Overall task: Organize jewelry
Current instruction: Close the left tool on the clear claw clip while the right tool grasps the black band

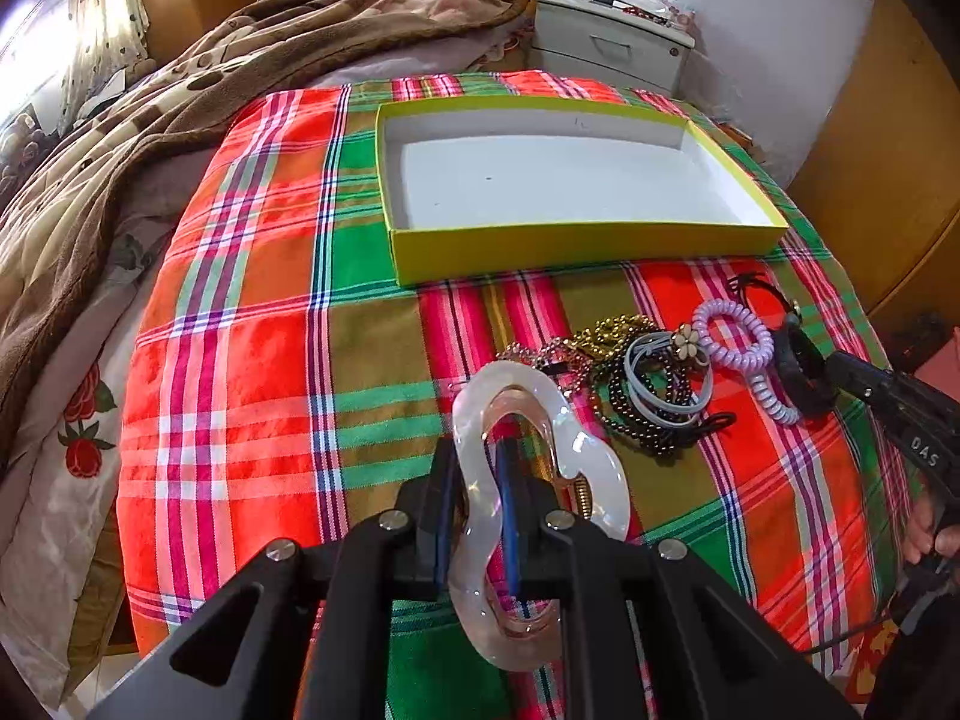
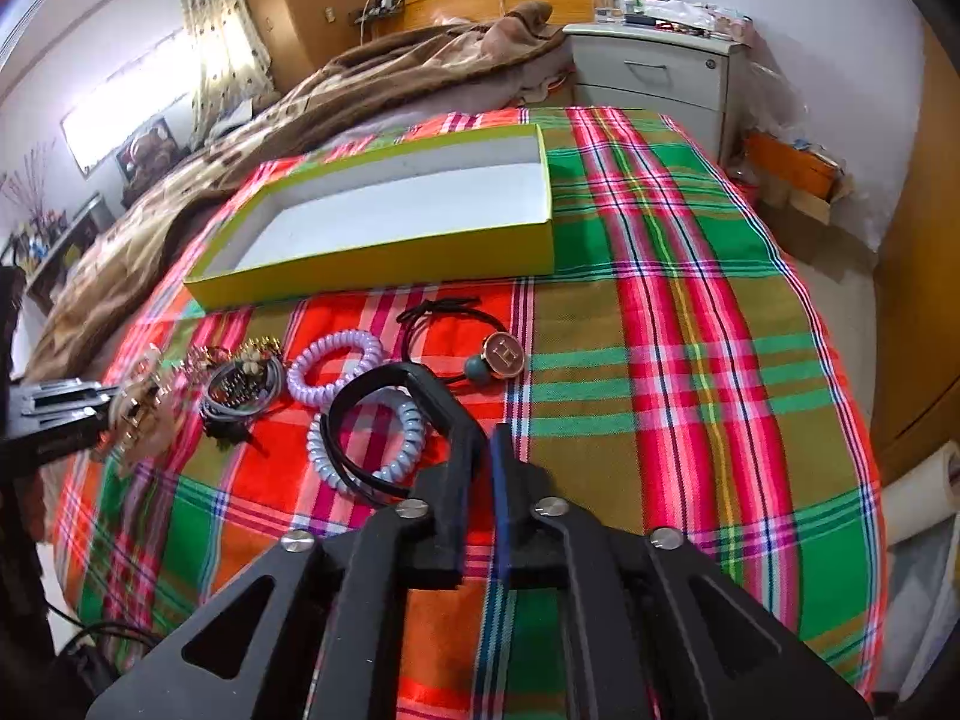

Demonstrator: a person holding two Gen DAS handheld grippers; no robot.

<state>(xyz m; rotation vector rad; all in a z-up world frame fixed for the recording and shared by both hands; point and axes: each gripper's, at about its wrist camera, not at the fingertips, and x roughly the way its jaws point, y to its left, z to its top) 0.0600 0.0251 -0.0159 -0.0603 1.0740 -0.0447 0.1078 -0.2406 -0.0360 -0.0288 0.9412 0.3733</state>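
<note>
My left gripper is shut on a pearly white wavy hair clip and holds it above the plaid cloth. My right gripper is shut on a black hair clip, held just above a lilac spiral hair tie; it shows at the right of the left wrist view. A pile of bead chains and grey hair ties lies between them. A second lilac spiral tie and a black elastic with an H charm lie nearby. The yellow-green box with a white inside stands beyond, with nothing in it.
The plaid cloth covers the bed's end. A brown blanket is heaped to the left. A grey bedside cabinet with clutter on top stands behind. Wooden furniture is on the right.
</note>
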